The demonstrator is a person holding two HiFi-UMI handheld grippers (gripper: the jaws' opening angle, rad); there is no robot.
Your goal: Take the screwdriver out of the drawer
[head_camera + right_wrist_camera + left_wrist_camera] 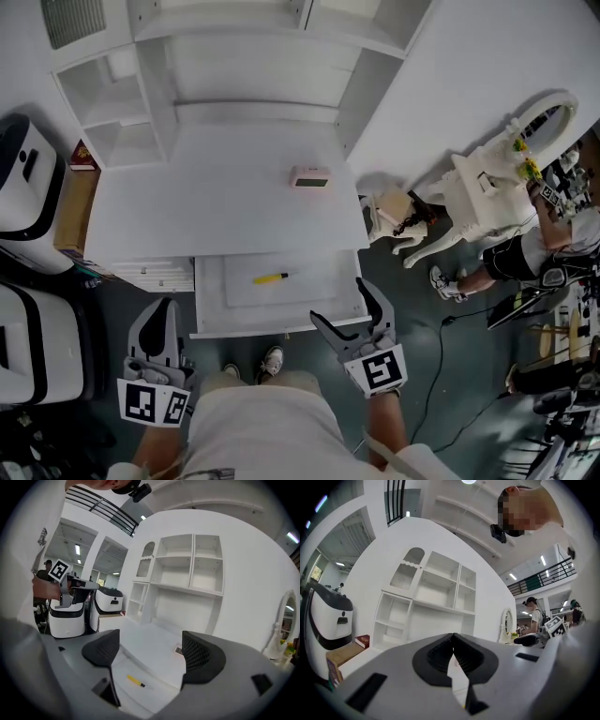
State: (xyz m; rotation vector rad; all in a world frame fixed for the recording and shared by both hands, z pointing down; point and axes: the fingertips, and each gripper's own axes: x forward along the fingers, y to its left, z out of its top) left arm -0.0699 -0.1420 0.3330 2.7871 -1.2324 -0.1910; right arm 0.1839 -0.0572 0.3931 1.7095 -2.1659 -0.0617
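Inside the drawer, screwdriver lies crosswise, tip right.

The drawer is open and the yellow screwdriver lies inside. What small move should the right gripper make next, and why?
Probably move the right gripper forward and down over the screwdriver, bringing its handle between the jaws. The drawer stands open, the jaws are apart and empty, and the screwdriver lies free ahead of them. The left gripper is shut.

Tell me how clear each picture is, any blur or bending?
Head view: even light, sharp, screwdriver plain in the open drawer. Left gripper view: strong fisheye bending, dark corners, shelves skewed. Right gripper view: same bending, screwdriver small but sharp.
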